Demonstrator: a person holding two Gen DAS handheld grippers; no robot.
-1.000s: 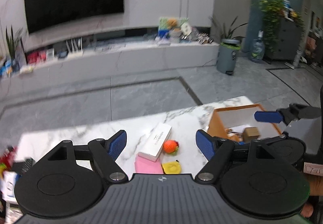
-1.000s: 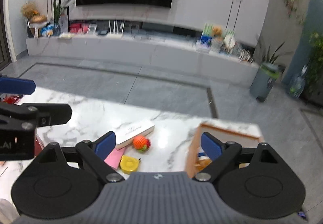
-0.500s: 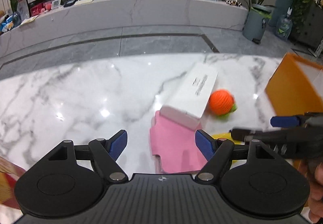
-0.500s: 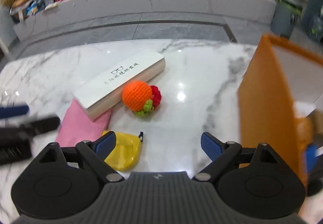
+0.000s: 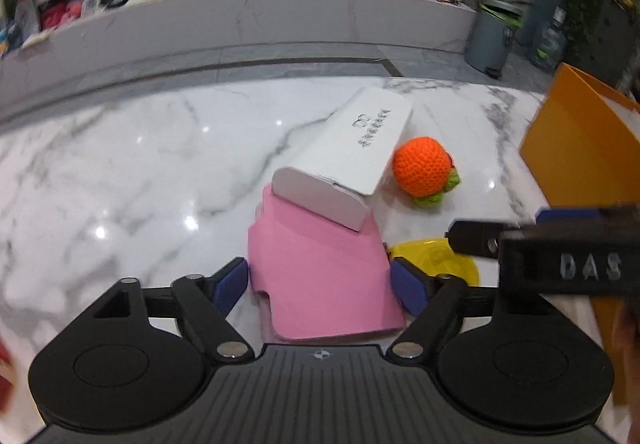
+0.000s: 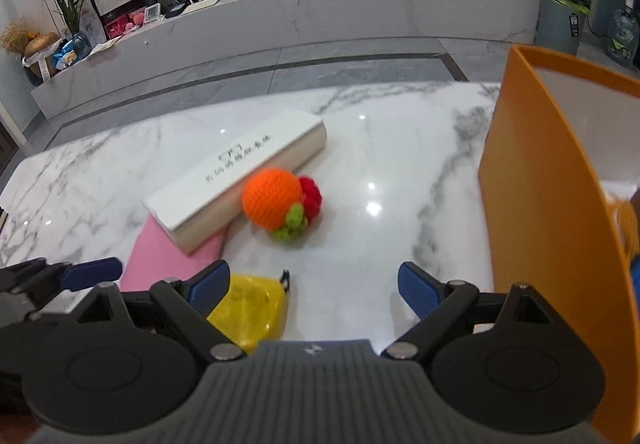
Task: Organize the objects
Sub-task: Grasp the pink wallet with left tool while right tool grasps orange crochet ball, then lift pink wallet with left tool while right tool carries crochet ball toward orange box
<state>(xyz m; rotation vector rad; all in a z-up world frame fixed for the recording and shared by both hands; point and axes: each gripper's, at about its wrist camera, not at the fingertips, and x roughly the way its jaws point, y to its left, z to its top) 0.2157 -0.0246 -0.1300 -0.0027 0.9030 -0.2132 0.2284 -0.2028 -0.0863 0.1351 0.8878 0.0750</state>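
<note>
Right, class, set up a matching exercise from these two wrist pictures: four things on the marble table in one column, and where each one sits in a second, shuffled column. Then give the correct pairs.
Things
1. white box
2. pink pouch
3. crocheted orange ball
4. yellow pouch

Places
A. between the open fingers of the left gripper
B. near end resting on top of the pink pouch
C. just in front of the right gripper, by its left finger
D. against the long side of the white box

Pairs: 1-B, 2-A, 3-D, 4-C
</note>
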